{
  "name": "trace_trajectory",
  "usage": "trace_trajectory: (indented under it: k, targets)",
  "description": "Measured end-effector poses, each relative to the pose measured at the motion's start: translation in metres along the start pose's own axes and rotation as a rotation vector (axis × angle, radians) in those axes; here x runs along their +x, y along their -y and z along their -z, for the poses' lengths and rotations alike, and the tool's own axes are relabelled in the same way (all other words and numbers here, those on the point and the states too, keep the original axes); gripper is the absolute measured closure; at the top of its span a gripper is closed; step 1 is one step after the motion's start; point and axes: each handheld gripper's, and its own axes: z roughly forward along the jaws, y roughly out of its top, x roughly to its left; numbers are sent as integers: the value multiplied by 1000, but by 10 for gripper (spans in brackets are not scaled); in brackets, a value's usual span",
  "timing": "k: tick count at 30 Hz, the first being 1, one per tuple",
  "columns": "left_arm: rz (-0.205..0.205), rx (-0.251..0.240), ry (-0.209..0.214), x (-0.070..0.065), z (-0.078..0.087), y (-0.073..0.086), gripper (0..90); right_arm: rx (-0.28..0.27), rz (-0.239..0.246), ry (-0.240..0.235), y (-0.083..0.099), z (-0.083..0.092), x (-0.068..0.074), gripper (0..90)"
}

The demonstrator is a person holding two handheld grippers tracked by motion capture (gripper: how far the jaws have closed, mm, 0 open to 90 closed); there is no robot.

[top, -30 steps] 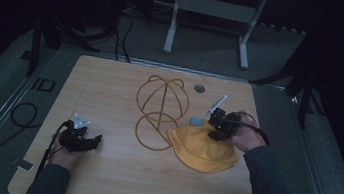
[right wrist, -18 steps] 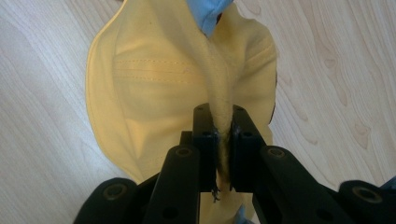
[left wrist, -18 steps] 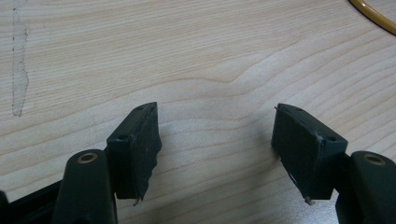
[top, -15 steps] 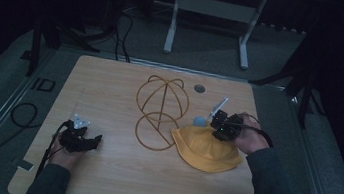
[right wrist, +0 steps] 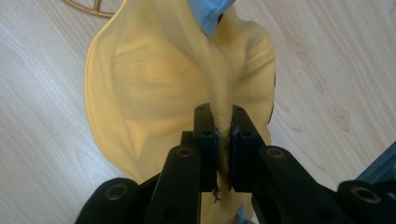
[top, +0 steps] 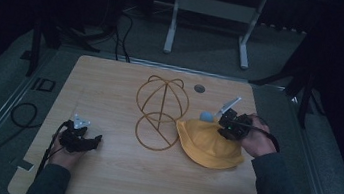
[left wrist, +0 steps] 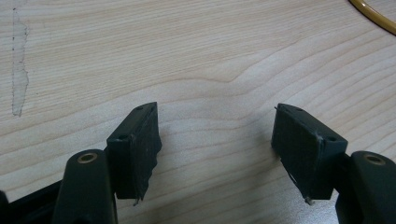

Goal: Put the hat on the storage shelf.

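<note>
Left gripper (top: 96,141) is resting near-left on the wooden table (top: 110,94), jaws standing wide apart – nothing between them, just bare wood grain in the left gripper view. Right gripper (top: 222,125) is sitting mid-right, jaws having just closed, now pinching a raised fold of the yellow bucket hat (top: 209,143) – the fabric is bunching between the pads (right wrist: 205,140). The hat is lying right of center, touching the gold wire hat stand (top: 160,110). Small grey disc (top: 200,88) sitting farther back.

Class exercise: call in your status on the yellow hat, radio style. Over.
Right gripper just closed, shut on a fold of the yellow hat. Left gripper open over bare table. Wire hat stand beside hat, path unobstructed.
</note>
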Motion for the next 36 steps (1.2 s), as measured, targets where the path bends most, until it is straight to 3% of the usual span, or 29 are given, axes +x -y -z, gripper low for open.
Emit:
trace_trajectory:
  k: [14, 36]
  targets:
    - [2, -3, 1, 0, 0, 0, 327, -88, -88, 27, 7, 10, -6, 847]
    - [1, -1, 0, 0, 0, 0, 326, -191, -174, 67, 16, 20, -12, 849]
